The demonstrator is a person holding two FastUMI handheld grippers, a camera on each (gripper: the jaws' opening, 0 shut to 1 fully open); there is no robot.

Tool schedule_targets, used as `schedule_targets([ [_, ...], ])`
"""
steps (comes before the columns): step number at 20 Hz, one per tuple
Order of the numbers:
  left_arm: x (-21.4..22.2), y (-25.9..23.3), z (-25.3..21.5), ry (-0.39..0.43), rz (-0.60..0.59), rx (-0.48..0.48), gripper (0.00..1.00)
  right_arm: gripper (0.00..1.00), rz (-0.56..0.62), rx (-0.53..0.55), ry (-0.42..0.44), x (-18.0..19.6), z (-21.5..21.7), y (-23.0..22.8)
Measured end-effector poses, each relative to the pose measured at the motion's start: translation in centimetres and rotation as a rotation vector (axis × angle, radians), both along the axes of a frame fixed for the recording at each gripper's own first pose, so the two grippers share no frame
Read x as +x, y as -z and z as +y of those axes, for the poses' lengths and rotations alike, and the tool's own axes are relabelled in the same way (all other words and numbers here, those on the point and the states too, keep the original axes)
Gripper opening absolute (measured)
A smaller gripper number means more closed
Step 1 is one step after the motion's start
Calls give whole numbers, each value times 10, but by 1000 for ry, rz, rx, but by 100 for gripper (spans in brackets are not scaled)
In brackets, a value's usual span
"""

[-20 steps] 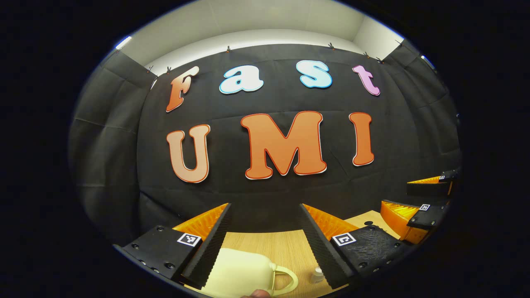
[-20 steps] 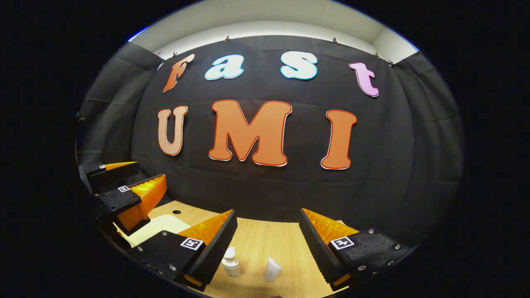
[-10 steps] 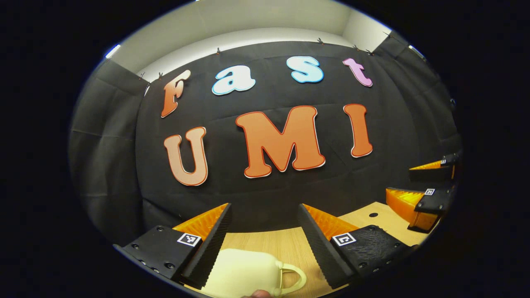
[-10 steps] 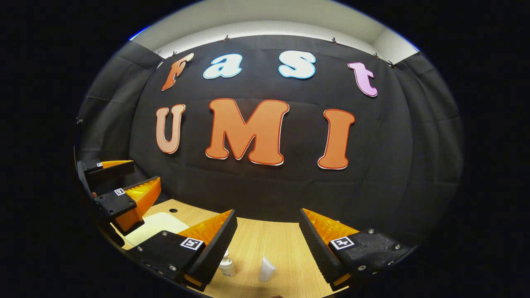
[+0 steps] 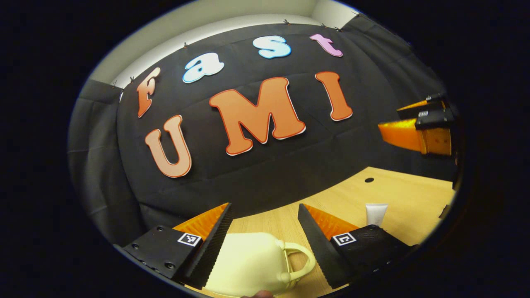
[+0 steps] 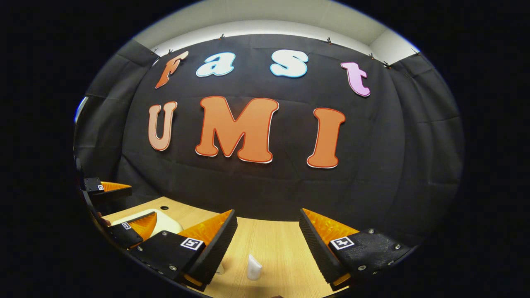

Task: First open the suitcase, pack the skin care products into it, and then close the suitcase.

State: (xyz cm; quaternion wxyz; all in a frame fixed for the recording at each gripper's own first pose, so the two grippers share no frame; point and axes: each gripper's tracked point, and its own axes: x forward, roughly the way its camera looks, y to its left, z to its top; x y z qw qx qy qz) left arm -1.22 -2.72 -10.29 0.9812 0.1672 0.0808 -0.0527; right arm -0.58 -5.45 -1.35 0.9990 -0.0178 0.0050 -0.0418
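A small cream suitcase with a loop handle lies on the wooden table, low between the fingers of my left gripper, which is open above it. The right gripper view shows the same suitcase at the far left, with the left gripper over it. My right gripper is open above a white tube. A small bottle is mostly hidden behind its left finger. In the left gripper view the tube stands right of the suitcase, and the right gripper hangs high at the right.
The black cloth wall closes the back of the table in both views. A small round hole sits in the tabletop near the wall. Bare wood lies between the suitcase and the tube. A person's fingertip shows at the bottom edge.
My left gripper has rolled and dropped closer to the suitcase, bringing the tube into its view. In the right gripper view the left gripper sits lower, and the bottle has slipped behind the finger.
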Motion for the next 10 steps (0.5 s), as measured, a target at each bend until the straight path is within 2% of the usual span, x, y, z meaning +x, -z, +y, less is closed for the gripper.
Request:
schedule_targets([
  [4, -4, 35, -8, 52, 50, 89, 99, 95, 5, -9, 27, -4, -11, 2],
  [10, -6, 111, -11, 127, 197, 258, 98, 95, 12, -14, 48, -8, -19, 4],
])
